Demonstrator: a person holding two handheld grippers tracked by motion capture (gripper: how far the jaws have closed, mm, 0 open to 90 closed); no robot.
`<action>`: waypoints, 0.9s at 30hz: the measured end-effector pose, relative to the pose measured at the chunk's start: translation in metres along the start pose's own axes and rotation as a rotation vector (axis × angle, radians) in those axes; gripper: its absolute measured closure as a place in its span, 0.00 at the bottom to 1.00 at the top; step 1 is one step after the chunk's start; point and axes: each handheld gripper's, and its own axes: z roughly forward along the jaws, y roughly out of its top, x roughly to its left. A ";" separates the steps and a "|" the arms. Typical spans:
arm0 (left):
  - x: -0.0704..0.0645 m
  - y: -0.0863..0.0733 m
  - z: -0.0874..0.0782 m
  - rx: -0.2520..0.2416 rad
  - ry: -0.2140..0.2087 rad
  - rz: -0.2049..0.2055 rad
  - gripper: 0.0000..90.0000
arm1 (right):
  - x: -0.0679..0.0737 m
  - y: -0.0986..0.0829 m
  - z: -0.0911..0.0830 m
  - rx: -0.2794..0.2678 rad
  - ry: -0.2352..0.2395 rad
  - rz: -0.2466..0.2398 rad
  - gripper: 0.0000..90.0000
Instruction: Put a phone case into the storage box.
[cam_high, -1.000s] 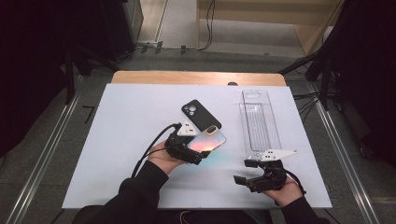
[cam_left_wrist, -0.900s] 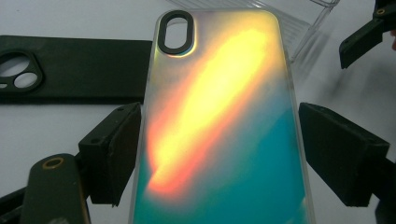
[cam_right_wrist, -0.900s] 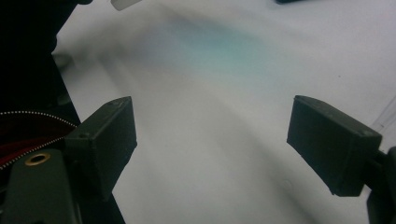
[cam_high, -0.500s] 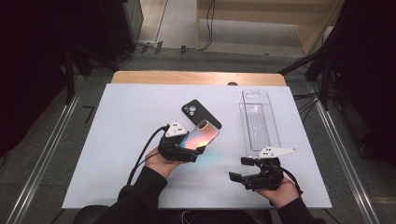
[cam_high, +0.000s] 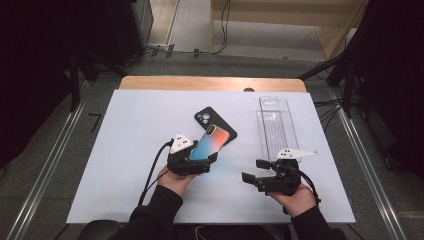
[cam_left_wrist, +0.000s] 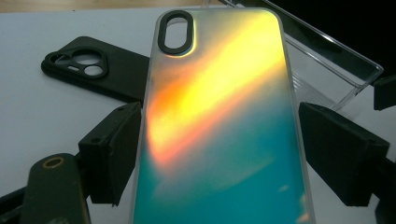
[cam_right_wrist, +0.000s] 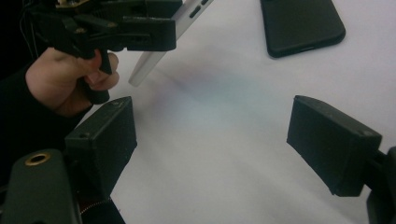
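Note:
My left gripper (cam_high: 192, 162) is shut on the lower end of an iridescent orange-to-teal phone case (cam_high: 210, 142). The case is tilted up off the white table, its camera hole pointing away from me. In the left gripper view both jaws press on the sides of the iridescent case (cam_left_wrist: 219, 121). Just beyond it a black phone case (cam_high: 212, 120) lies flat on the table. My right gripper (cam_high: 255, 172) hovers open at the front right with nothing between its jaws. The right gripper view shows the left gripper (cam_right_wrist: 154, 28) gripping the case's white edge (cam_right_wrist: 163, 42) above bare table.
A clear plastic tray (cam_high: 276, 125) lies lengthwise at the back right, beyond my right gripper. The white table (cam_high: 130, 130) has bare room on its left half and along the front edge. A wooden strip (cam_high: 210, 83) borders the far side.
The left gripper has turned the iridescent case so it points more away from me and has drawn it slightly left. The right gripper has shifted a little left.

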 end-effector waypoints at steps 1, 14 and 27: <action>0.000 -0.002 0.000 -0.006 0.002 -0.013 0.19 | 0.000 0.000 0.000 0.000 0.000 0.000 0.16; -0.007 -0.021 0.006 -0.098 0.034 -0.089 0.19 | 0.001 0.022 0.009 -0.033 -0.003 0.054 0.16; -0.015 -0.031 0.008 -0.169 0.065 -0.107 0.19 | 0.002 0.045 0.022 -0.066 0.011 0.104 0.16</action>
